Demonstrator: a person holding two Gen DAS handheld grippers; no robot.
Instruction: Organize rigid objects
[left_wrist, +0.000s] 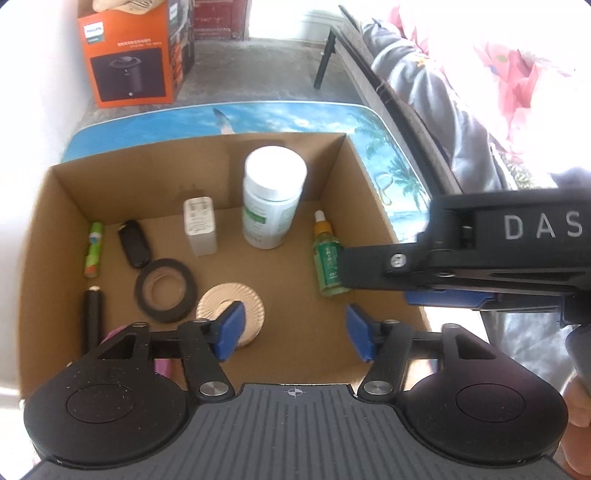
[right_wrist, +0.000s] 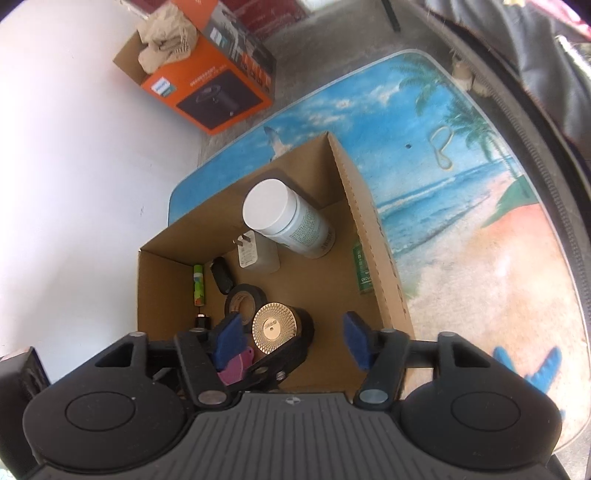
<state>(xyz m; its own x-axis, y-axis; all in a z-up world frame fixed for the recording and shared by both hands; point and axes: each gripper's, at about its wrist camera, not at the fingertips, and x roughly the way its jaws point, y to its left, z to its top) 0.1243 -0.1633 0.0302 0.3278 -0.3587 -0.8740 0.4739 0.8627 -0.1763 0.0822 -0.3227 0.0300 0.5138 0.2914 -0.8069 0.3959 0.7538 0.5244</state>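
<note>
An open brown cardboard box (left_wrist: 74, 206) sits on a surface printed with a beach scene (right_wrist: 461, 206). The left claw (left_wrist: 293, 332) hangs above the box, its blue pads spread apart with nothing between them. The right claw (right_wrist: 291, 341) is likewise apart and empty.

In the left wrist view, inside the box a tall white plastic bottle (left_wrist: 273, 199) stands at 12 o'clock. A white wall charger (left_wrist: 199, 225) is upright at 11 o'clock, with a black key fob (left_wrist: 135, 245) and a green tube (left_wrist: 94, 249) towards 10 o'clock. A black tape roll (left_wrist: 164, 290) lies flat at 9 o'clock, beside a round gold-topped jar (left_wrist: 231, 312). A small green dropper bottle (left_wrist: 327, 258) stands at 2 o'clock by the right wall.

An orange appliance carton (left_wrist: 129, 59) stands on the floor beyond.
</note>
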